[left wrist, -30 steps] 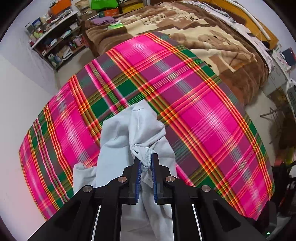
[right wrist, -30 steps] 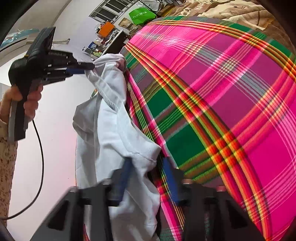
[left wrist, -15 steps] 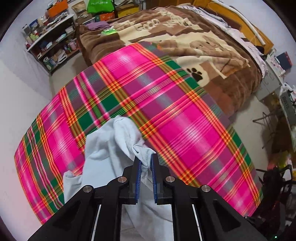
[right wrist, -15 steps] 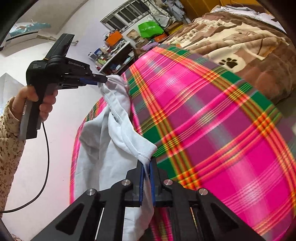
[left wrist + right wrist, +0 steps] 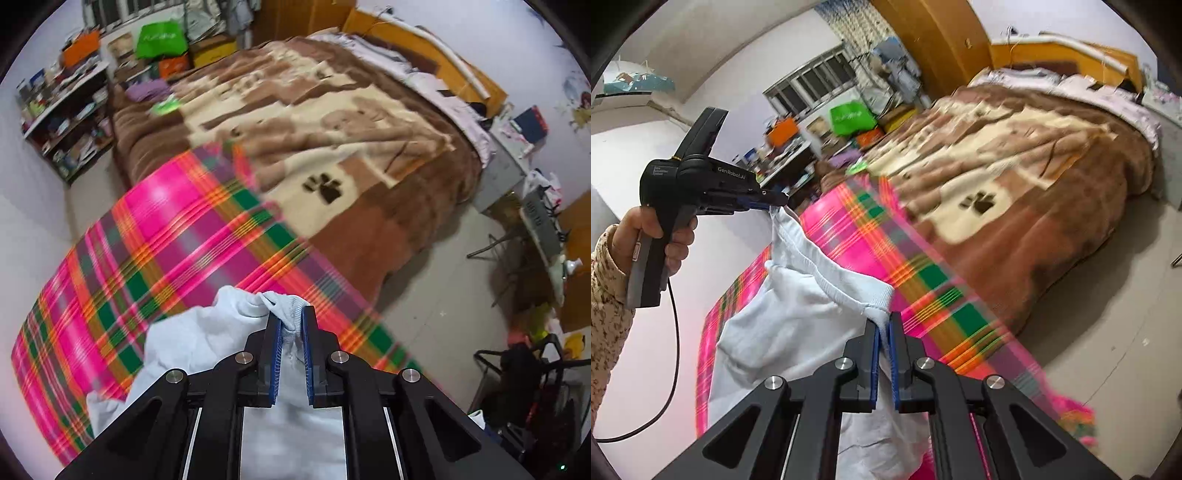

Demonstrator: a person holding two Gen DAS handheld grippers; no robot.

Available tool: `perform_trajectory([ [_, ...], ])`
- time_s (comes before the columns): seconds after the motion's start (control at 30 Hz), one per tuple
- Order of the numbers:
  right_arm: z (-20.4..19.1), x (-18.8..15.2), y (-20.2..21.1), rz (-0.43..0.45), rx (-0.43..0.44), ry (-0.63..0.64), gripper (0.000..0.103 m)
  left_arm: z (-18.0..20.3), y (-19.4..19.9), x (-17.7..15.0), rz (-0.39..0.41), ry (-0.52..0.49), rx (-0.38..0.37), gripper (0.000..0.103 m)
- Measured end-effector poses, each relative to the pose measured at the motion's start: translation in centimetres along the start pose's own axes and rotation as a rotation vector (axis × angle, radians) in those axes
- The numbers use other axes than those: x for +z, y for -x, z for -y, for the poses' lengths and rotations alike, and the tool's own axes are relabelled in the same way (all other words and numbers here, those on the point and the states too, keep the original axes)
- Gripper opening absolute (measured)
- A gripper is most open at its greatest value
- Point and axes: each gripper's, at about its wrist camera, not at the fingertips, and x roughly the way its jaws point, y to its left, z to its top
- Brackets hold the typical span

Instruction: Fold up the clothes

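A pale grey-white garment (image 5: 207, 339) with a ribbed hem hangs above the pink plaid cloth (image 5: 166, 229). My left gripper (image 5: 291, 317) is shut on a bunched bit of the ribbed edge. In the right wrist view the garment (image 5: 798, 314) stretches between both grippers, its hem running taut from one to the other. My right gripper (image 5: 882, 325) has the hem's other corner between its pads, and its jaws are closing on it. The left gripper (image 5: 775, 199) shows up high at the left, held by a hand (image 5: 650, 236). The garment's lower part is hidden behind the gripper bodies.
The plaid cloth (image 5: 849, 229) covers the near end of a bed with a brown and cream blanket (image 5: 332, 129). A cluttered shelf (image 5: 62, 122) stands at the back left. Bare floor (image 5: 443, 288) and dark furniture (image 5: 524, 369) are on the right.
Both grippers rose and drew back, lifting the garment off the plaid cloth. The right jaws, wide apart a second ago, closed on the hem.
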Motion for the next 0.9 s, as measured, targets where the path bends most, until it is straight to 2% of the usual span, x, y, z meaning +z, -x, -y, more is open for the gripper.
perform_trajectory([
  [0.2,2.0,3.7,3.5,0.100,-0.076,0.017,0.005,4.7,1.8,4.0,0.055,-0.037,-0.061,0.011],
  [0.37,2.6,8.1,7.3,0.206,-0.145,0.063,0.005,7.0,6.0,8.0,0.147,-0.029,-0.155,0.011],
  [0.43,1.7,9.6,9.3,0.267,-0.170,0.100,0.005,7.5,8.4,9.2,0.203,-0.022,-0.195,0.011],
  [0.47,1.1,10.2,10.2,0.296,-0.190,0.119,0.005,7.6,10.1,9.7,0.254,-0.022,-0.208,0.010],
  [0.53,-0.1,11.4,12.0,0.348,-0.207,0.152,0.005,7.6,14.4,10.3,0.408,-0.038,-0.226,0.010],
  [0.6,-1.6,12.2,13.5,0.392,-0.204,0.184,0.005,7.0,17.8,10.1,0.476,-0.049,-0.284,0.010],
  [0.67,-3.0,12.3,13.8,0.397,-0.181,0.209,0.005,6.4,18.6,9.7,0.469,-0.044,-0.279,0.010],
  [0.73,-4.5,12.0,13.4,0.380,-0.154,0.229,0.005,5.5,17.7,8.4,0.431,-0.057,-0.229,0.010],
  [0.8,-5.6,10.7,11.1,0.309,-0.124,0.224,0.005,4.2,15.5,6.6,0.371,-0.057,-0.210,0.010],
  [0.9,-7.2,8.7,7.5,0.202,-0.077,0.214,0.005,0.7,11.2,3.1,0.249,0.009,-0.195,0.010],
])
